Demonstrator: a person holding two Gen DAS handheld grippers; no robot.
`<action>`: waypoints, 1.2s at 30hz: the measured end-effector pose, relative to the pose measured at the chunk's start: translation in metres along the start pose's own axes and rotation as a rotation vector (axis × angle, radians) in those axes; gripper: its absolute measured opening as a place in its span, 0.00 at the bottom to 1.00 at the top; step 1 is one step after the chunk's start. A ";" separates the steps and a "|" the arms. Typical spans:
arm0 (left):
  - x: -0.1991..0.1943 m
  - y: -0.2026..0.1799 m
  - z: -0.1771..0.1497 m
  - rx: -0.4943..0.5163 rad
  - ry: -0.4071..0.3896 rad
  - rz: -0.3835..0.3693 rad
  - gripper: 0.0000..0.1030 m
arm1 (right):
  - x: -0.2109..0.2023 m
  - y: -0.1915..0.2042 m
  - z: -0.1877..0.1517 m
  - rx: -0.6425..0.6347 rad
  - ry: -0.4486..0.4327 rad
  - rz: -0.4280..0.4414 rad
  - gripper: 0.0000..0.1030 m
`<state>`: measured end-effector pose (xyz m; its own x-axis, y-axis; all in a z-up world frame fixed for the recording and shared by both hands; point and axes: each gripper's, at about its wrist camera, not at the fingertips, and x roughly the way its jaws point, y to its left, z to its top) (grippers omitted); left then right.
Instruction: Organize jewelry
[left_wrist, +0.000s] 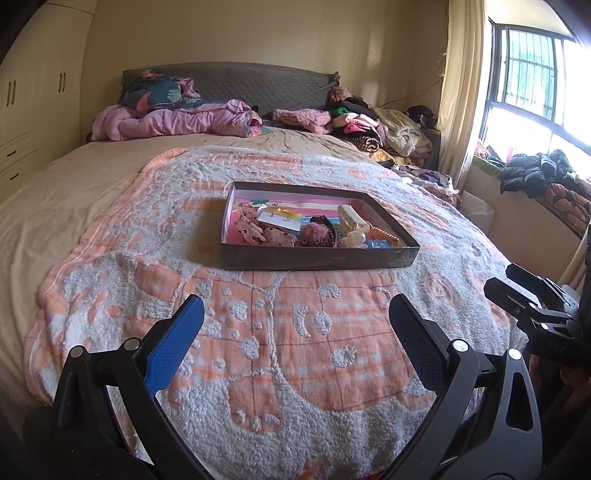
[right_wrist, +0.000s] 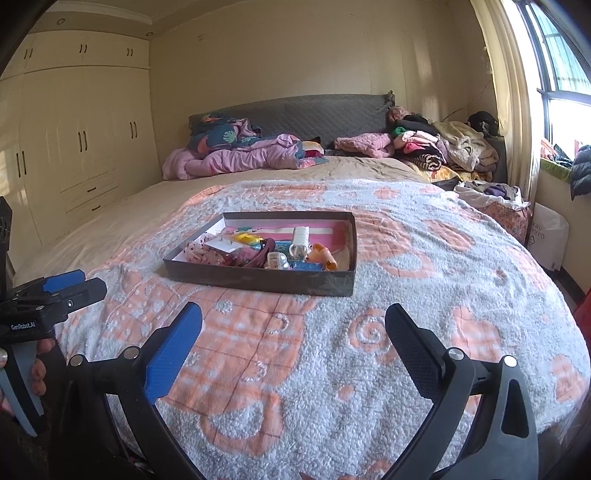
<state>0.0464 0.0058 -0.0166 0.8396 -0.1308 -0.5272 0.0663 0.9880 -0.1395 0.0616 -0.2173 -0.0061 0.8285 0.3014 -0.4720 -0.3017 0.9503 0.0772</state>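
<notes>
Well, the bed (left_wrist: 55, 192) takes up most of the room, and over its near half lies a nubbly peach-and-white blanket (left_wrist: 280, 332), soft enough that anything pressed on it would sink and tip. On the blanket, well ahead of both grippers, sits a shallow dark tray (left_wrist: 314, 260) that looks like light cardboard; I'd guess it slides or flexes if nudged, so it is better steadied by a wall than pushed. Inside is the jumble to sort: a pink fuzzy pom (left_wrist: 314, 233), surely soft and weightless; a cream claw clip (left_wrist: 349, 218), stiff plastic, best pinched across its body; an orange coil tie (left_wrist: 386, 236), springy and apt to slip; and a white earring card (left_wrist: 279, 218), thin and bendable, best taken by an edge. The left gripper (left_wrist: 295, 325) and the right gripper (right_wrist: 293, 325) both hover spread wide, holding nothing.
</notes>
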 end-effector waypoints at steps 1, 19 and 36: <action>-0.001 0.000 0.000 0.000 -0.003 0.002 0.89 | 0.000 0.000 -0.001 0.000 0.000 0.001 0.94; -0.024 -0.008 0.006 0.030 -0.120 0.023 0.89 | -0.031 0.017 0.008 -0.043 -0.160 0.033 0.94; -0.027 -0.007 0.007 0.030 -0.131 0.024 0.89 | -0.033 0.020 0.007 -0.051 -0.162 0.034 0.94</action>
<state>0.0270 0.0031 0.0050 0.9041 -0.0977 -0.4161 0.0601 0.9929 -0.1025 0.0316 -0.2073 0.0175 0.8814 0.3463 -0.3213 -0.3513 0.9352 0.0442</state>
